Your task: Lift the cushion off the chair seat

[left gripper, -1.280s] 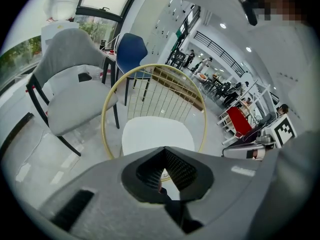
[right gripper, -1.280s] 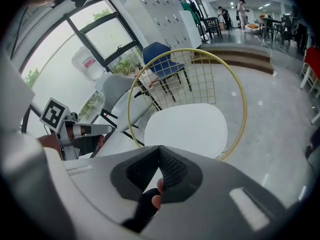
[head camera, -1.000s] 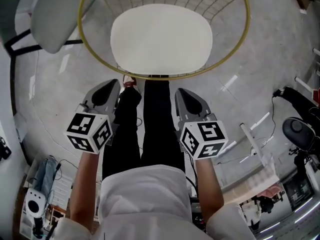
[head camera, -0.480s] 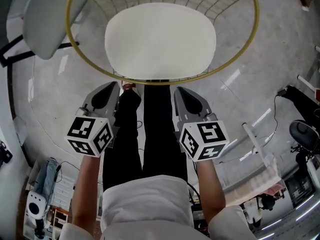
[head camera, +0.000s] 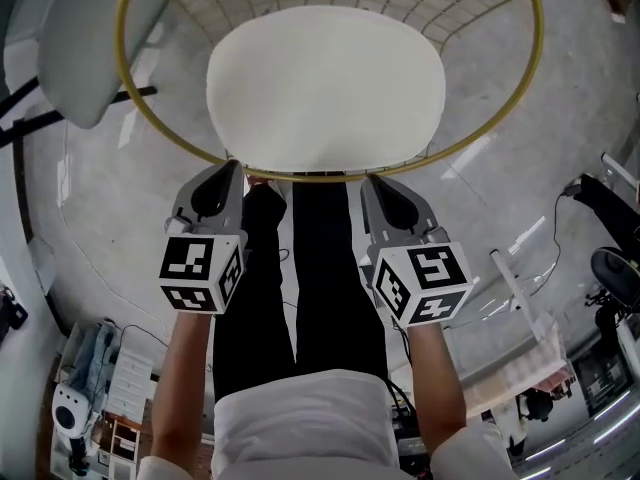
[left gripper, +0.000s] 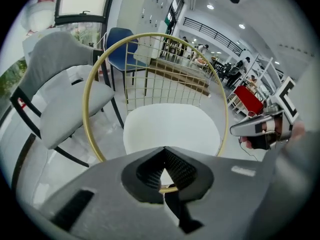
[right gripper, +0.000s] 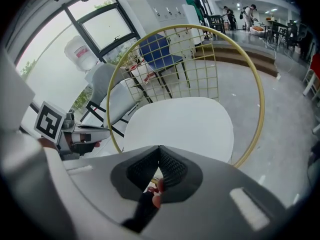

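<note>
The white cushion point(head camera: 325, 88) lies flat on the chair seat, filling the middle of the chair's round gold rim point(head camera: 310, 176). At the rim's near edge, the left gripper point(head camera: 228, 168) and right gripper point(head camera: 372, 181) point down side by side, each with its jaws clenched together on nothing. Their tips seem to sit just short of the rim, though contact is hard to judge. A grey chair point(head camera: 85, 38) stands beyond the rim's far left edge.

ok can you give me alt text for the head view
Seen from above, a person holds a left gripper and a right gripper, jaws shut, pointed at the near rim of a round gold wire chair with a white cushion on its seat. A grey chair stands at upper left.
</note>
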Available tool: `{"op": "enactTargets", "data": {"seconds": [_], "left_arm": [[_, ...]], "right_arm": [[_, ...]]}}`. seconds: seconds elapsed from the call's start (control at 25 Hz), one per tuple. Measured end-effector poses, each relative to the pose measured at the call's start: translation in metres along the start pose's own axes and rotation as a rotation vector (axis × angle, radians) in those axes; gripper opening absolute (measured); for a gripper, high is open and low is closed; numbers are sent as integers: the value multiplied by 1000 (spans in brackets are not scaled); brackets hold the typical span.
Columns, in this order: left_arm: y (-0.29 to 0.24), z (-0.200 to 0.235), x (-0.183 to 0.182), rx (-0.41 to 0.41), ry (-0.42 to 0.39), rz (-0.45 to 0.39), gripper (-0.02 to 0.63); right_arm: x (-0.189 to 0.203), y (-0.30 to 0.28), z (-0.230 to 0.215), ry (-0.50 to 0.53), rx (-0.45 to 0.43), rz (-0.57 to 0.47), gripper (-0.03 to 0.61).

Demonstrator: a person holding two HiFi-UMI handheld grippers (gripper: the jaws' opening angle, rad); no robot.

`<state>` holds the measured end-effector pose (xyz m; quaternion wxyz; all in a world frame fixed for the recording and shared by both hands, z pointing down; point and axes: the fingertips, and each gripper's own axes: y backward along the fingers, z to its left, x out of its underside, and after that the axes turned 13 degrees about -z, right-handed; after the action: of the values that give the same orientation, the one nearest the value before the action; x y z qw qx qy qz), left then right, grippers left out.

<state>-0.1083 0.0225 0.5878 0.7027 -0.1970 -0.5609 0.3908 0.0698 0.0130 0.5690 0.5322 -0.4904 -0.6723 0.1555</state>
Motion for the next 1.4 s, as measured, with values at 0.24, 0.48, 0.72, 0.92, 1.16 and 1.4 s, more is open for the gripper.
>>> {"op": "enactTargets", "data": {"seconds": [0.24, 0.48, 0.72, 0.92, 1.16, 1.4], "left_arm": [[-19, 12, 8, -30, 60, 17, 53], [-31, 26, 11, -72, 97, 22, 111], [-42, 31, 14, -120, 145, 32, 182], [-45, 33, 13, -146, 196, 28, 249], [-54, 40, 17, -175, 275, 38, 295], [-63, 42, 13, -210, 324, 31, 344]], "right_arm": [[1, -13, -19, 20, 9, 25, 17], [-2, -23, -36, 20, 27, 23, 32], [-2, -23, -55, 12, 57, 27, 78], [-1, -19, -68, 3, 85, 42, 114], [1, -26, -84, -5, 138, 54, 170], [-1, -30, -106, -9, 204, 56, 263]]}}
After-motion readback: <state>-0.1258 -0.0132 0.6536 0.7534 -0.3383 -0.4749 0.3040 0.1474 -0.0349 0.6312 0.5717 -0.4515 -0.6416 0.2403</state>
